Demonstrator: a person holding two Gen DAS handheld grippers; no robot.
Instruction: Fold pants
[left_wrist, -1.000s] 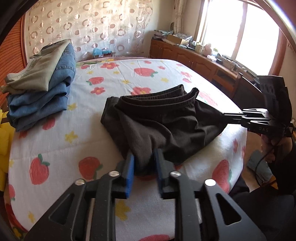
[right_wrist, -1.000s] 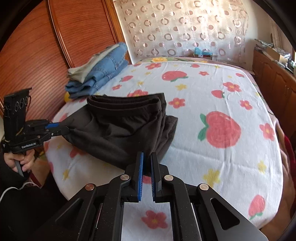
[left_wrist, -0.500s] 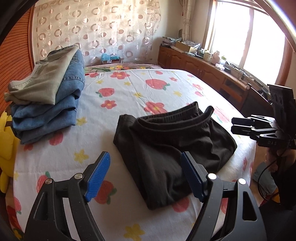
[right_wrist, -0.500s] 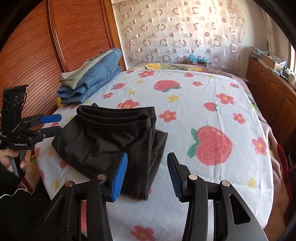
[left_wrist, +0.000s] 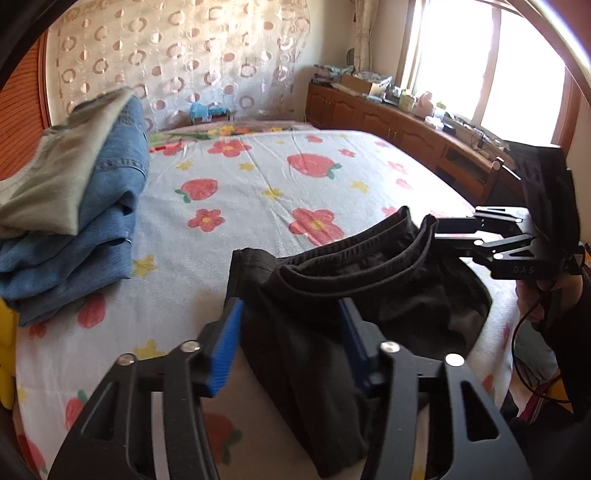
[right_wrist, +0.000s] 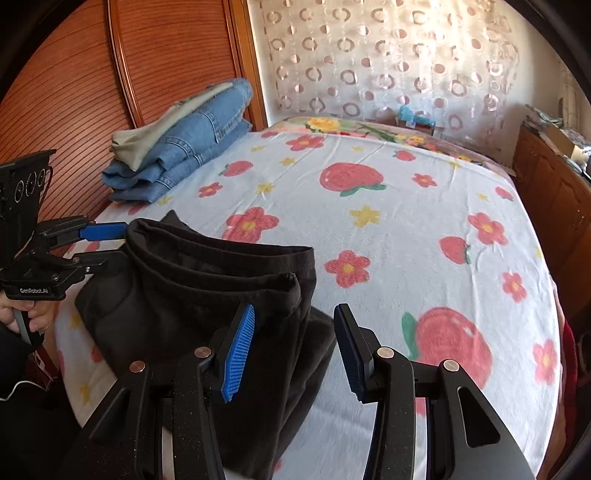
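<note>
Folded black pants (left_wrist: 351, 295) lie at the near edge of the bed, waistband facing away; they also show in the right wrist view (right_wrist: 192, 295). My left gripper (left_wrist: 291, 347) is open and straddles the pants' left side. My right gripper (right_wrist: 295, 350) is open over the pants' right edge. Each gripper shows in the other's view, the right one (left_wrist: 439, 230) at the waistband's right end, the left one (right_wrist: 114, 242) at its left end. Neither holds cloth.
A stack of folded blue jeans with an olive garment on top (left_wrist: 70, 206) sits at the bed's left, next to a wooden headboard (right_wrist: 74, 92). The strawberry-print sheet (right_wrist: 406, 221) covers the bed. A wooden cabinet (left_wrist: 406, 125) runs under the window on the right.
Both grippers let go of the pants and opened a second ago. Since half a second ago both have moved forward over the pants, towards the waistband ends.
</note>
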